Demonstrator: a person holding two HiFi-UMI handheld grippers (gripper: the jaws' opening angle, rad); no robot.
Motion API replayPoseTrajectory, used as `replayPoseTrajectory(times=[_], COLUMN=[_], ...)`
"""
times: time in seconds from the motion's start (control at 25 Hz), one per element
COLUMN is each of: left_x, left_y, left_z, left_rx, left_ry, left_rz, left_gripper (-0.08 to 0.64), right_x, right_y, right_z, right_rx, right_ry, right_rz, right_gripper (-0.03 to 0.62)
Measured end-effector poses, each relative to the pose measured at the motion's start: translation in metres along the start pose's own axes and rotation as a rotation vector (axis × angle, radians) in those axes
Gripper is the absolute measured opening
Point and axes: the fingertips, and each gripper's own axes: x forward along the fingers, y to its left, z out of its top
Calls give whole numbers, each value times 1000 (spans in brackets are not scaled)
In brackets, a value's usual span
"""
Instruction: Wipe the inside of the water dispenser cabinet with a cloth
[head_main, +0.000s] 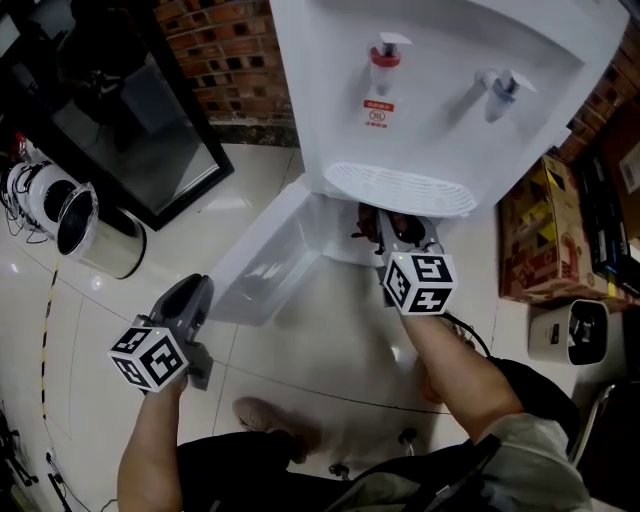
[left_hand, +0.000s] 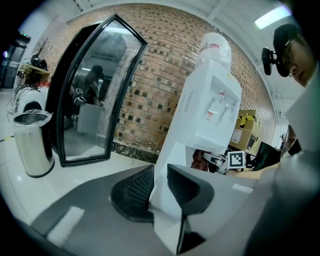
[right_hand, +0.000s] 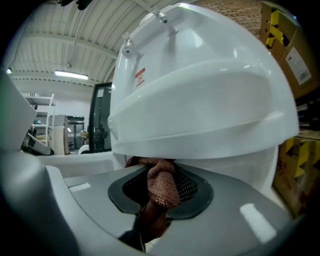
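The white water dispenser stands at the top, its lower cabinet door swung open to the left. My left gripper is shut on the door's free edge; in the left gripper view the pads of the left gripper press both faces of the white door. My right gripper sits at the cabinet opening under the drip tray, shut on a red-brown cloth. In the right gripper view the cloth bulges from between the jaws, just beneath the dispenser. The cabinet's interior is mostly hidden.
A steel bin and a black-framed glass panel stand at the left by the brick wall. Cardboard boxes and a small white appliance crowd the right. The person's shoe rests on the tiled floor.
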Motion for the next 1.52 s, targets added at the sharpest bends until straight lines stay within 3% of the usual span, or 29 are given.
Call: replayPoseTrajectory(times=[0.32, 0.64, 0.92, 1.52], left_x=[-1, -3, -3, -4], left_y=[1, -2, -7, -4], left_z=[-1, -2, -1, 4], left_rx=[18, 11, 5, -42], left_ry=[3, 10, 20, 12], left_rz=[31, 46, 40, 84], left_gripper=[81, 81, 78, 87], right_x=[-59, -93, -88, -33], right_y=[-97, -142, -135, -141], right_z=[6, 9, -3, -166], right_rx=[-1, -23, -105, -184], right_ry=[3, -11, 3, 385], right_rz=[-226, -330, -314, -264], right_gripper=[101, 101, 101, 104])
